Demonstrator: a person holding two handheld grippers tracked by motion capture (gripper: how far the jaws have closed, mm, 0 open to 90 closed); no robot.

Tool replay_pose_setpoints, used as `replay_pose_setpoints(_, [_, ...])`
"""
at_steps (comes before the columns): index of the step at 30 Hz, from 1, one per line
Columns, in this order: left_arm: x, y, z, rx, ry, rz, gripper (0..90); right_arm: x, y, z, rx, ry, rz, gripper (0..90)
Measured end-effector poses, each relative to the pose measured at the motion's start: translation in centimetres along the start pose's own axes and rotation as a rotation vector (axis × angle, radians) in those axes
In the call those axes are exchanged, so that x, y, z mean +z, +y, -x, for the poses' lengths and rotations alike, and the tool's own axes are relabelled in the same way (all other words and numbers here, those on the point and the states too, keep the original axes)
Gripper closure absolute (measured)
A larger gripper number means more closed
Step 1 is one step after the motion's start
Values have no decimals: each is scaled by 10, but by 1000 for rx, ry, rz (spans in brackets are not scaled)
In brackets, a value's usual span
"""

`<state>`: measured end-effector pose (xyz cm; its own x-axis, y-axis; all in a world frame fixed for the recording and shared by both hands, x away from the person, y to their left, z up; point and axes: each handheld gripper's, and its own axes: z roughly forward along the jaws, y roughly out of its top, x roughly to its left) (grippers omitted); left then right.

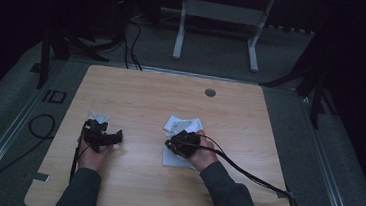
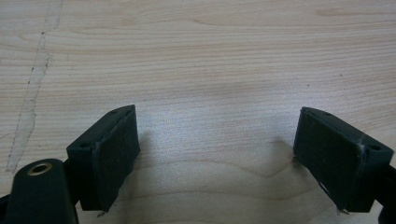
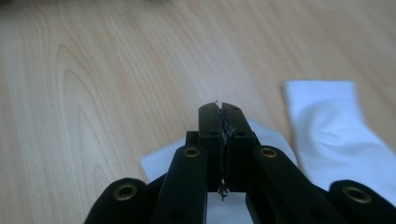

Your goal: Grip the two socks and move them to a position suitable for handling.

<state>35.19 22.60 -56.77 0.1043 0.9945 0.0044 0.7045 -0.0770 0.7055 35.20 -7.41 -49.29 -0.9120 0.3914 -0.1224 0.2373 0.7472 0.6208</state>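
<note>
So the white sock [image 3: 336, 135] lies flat on the wooden table [image 1: 250, 114], right under and beside the right gripper [image 3: 221, 108], whose jaws are pressed together on nothing. Left gripper [image 2: 217, 140] sits well apart, jaws spread wide over bare wood

Pale wood-grain tabletop [image 2: 196, 51] with a smooth matt finish, soft white knitted cloth sock [image 3: 336, 135], matt black plastic left hand-held gripper [image 2: 217, 154] with rough dark pads [image 2: 116, 154], brass-coloured metal eyelets on right hand-held gripper [image 3: 223, 114]
</note>
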Motion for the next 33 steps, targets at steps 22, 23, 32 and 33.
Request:
replay_pose_setpoints(22, [0, 0, 0, 2, -1, -2, 143, -85, -112, 66, 225, -264, -83, 818])
replay_pose_setpoints(23, [0, 0, 0, 2, -1, -1, 144, -87, -117, 67, 231, -269, -93, 777])
replay_pose_setpoints(32, [0, 0, 0, 2, -1, -1, 144, -99, -117, 62, 239, -288, -37, 648])
replay_pose_setpoints(33, [0, 0, 0, 2, -1, -2, 144, -94, -116, 58, 226, -275, -47, 647])
